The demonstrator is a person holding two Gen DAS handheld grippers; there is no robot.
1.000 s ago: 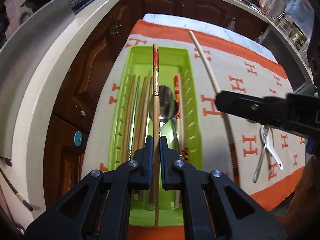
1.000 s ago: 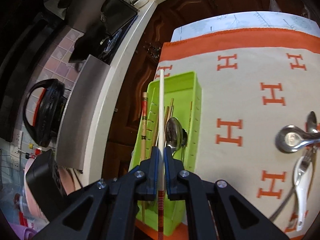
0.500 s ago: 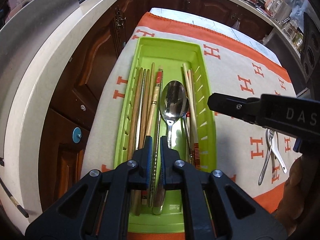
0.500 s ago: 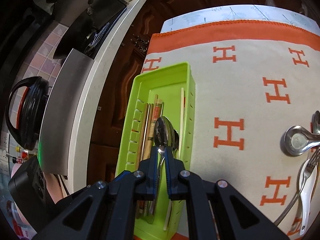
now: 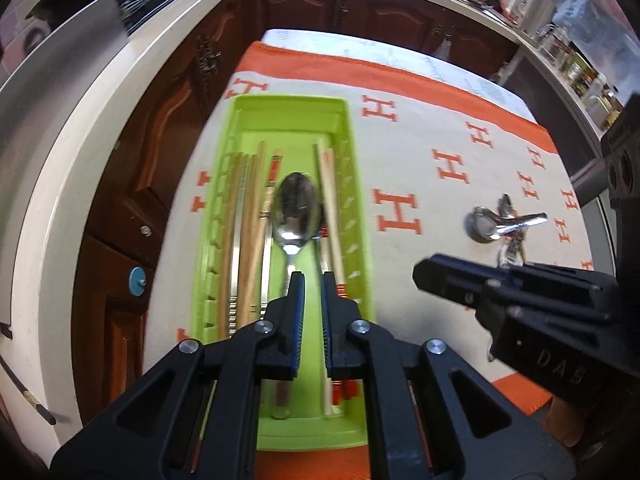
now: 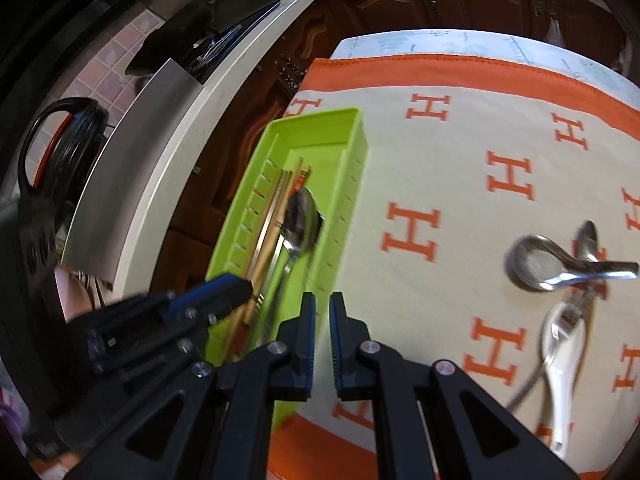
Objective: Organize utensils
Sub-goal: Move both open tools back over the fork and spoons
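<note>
A lime green tray [image 5: 288, 104] [image 6: 320, 116] lies on the left part of the orange-and-cream cloth [image 5: 420, 152] [image 6: 460, 160]. In it are several wooden chopsticks [image 5: 248, 216] [image 6: 276, 208] and a metal spoon [image 5: 298, 208] [image 6: 302, 220]. My left gripper [image 5: 312, 280] [image 6: 240, 288] hovers over the tray's near half, narrowly open and empty. My right gripper [image 6: 322, 298] [image 5: 424, 276] is over the tray's right wall and the cloth beside it, also narrowly open and empty. On the cloth to the right lie a metal soup spoon [image 5: 486, 226] [image 6: 540, 264], a white ceramic spoon [image 6: 560, 356] and a small spoon [image 6: 590, 240].
A white countertop [image 5: 100, 100] curves along the left over dark wood cabinets [image 5: 160, 128]. A stove and a black handled appliance [image 6: 60, 148] stand on it. Jars and a kettle crowd the far right counter [image 5: 576, 60]. The cloth's near orange edge [image 6: 320, 452] is close below.
Each gripper held a chopstick over the tray one second ago. Both chopsticks now lie in the tray and both grippers are empty. The right gripper has shifted right, towards the cloth.
</note>
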